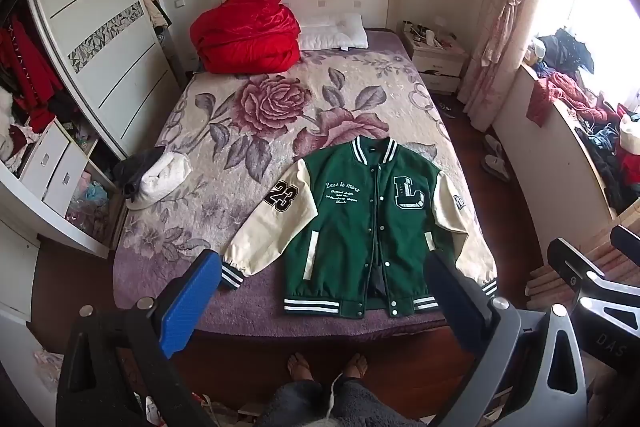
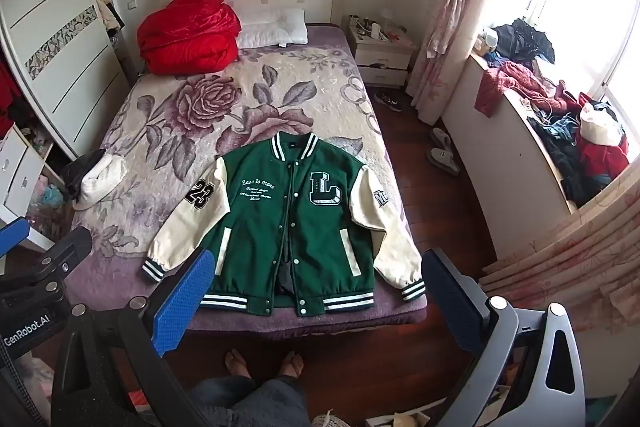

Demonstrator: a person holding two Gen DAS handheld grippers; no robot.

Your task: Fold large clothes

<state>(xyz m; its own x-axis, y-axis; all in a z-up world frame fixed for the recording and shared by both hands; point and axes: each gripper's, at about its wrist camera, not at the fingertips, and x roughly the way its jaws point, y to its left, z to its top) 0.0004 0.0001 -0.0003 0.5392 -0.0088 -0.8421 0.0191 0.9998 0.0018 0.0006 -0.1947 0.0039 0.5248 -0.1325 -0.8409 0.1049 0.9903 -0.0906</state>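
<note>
A green varsity jacket (image 1: pixel 360 223) with cream sleeves lies flat and face up at the foot of the bed (image 1: pixel 192 307), collar away from me, snaps partly open. It also shows in the right wrist view (image 2: pixel 296 219). My left gripper (image 1: pixel 320 291) is open and empty, held high above the jacket's hem. My right gripper (image 2: pixel 316 287) is open and empty too, above the hem near the bed's edge. Neither touches the jacket.
A red quilt (image 1: pixel 244 31) and a white pillow (image 1: pixel 336 33) lie at the headboard. A white and black bundle (image 1: pixel 154 173) sits on the bed's left edge. A wardrobe (image 1: pixel 92 39) stands left, a cluttered window ledge (image 2: pixel 560 131) right. Slippers (image 2: pixel 442 151) lie on the floor.
</note>
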